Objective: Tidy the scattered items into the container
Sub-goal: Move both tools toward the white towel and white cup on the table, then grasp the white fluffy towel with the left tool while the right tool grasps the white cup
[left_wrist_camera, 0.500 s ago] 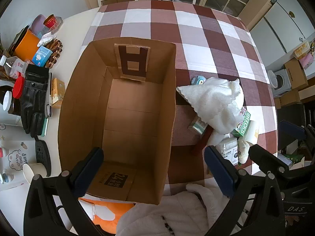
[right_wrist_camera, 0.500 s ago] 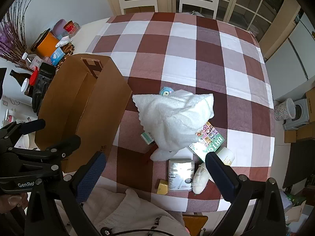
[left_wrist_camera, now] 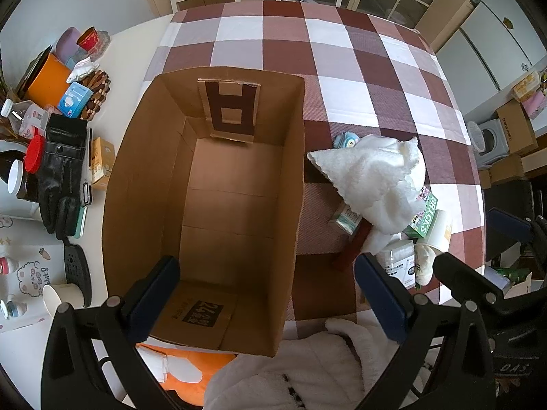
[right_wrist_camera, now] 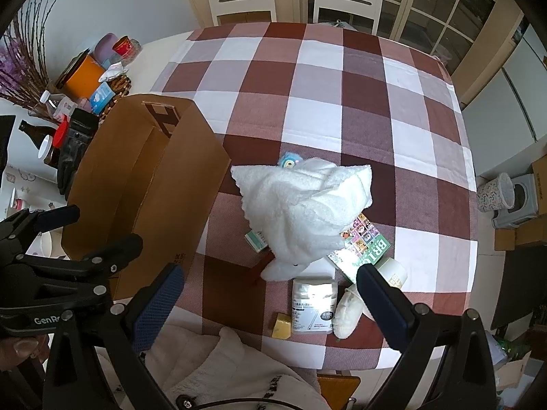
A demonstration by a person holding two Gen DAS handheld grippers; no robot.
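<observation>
Gaping bare cardboard box (left_wrist_camera: 218, 205), rumpled white towel (right_wrist_camera: 307, 212) beside, both grippers' jaws wide.

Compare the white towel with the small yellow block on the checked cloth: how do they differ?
The white towel is soft, crumpled and heaped over other items; the yellow block is firm-edged and lies uncovered. The towel is far larger; the block is the smallest piece there. Both sit outside the cardboard box.
</observation>
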